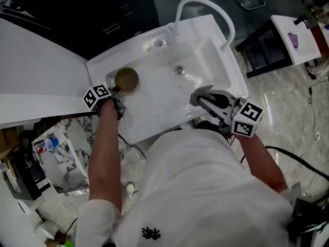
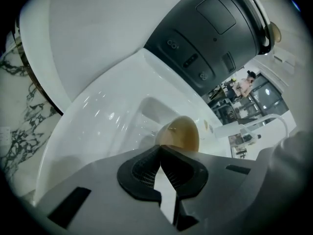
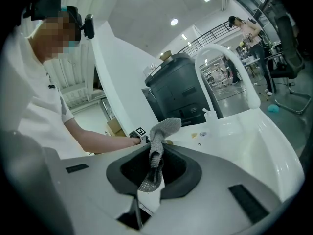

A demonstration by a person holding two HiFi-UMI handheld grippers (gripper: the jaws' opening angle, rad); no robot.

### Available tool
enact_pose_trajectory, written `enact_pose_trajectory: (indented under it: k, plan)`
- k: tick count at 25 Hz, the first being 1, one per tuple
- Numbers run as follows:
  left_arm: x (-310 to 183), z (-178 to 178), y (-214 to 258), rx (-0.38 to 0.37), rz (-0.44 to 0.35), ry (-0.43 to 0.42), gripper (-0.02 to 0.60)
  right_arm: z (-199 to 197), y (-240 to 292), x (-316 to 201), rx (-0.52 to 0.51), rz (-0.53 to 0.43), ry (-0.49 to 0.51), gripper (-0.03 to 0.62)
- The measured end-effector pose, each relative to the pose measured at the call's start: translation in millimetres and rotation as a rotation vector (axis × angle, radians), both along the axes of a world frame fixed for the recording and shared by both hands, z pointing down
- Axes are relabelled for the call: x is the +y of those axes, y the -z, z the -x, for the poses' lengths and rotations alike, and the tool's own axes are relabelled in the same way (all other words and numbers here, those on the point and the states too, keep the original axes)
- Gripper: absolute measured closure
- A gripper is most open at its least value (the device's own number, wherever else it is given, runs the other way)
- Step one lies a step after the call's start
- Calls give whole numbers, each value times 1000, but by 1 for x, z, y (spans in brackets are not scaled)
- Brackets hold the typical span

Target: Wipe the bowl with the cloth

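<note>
Two grippers | left gripper (image 2: 160, 152): jaws clenched together, bowl (image 2: 184, 133) just beyond their tips, inside sink (image 1: 205, 55) | right gripper (image 3: 155, 156): jaws grasping cloth (image 3: 164, 128), its end poking past their tips

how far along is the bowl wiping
Done: the cloth is clamped in the right gripper, and the left gripper looks shut on the rim of the bowl in the sink. In hand: cloth held apart from bowl. Left: the wiping, not visibly started.
</note>
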State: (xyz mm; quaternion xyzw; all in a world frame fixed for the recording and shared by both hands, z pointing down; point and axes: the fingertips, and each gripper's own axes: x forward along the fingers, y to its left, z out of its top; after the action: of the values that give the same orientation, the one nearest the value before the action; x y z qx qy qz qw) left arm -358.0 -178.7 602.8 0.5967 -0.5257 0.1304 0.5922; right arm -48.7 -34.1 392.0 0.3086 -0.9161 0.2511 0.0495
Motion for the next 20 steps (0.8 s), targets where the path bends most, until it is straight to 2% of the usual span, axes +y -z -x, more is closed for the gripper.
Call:
enact_pose_trajectory:
  k: [5,10,17,18,20]
  plan:
    - [-4,5,-4,-38,6,5,568,-7,-4,6,-5,25,-29,551]
    - [-10,4,4,-83,-48,-5,558,-8,-6,11,-5,30,5,551]
    - [2,10,26,-228,-109,-1,520,-23,5,17,-15,-6,68,551]
    - [6,11,29,-247,-114,12,502,-28,7,19,-14,-13,78,551]
    - [15,14,42,-285,-152,53,503,-39,11,26,-11,-27,99,551]
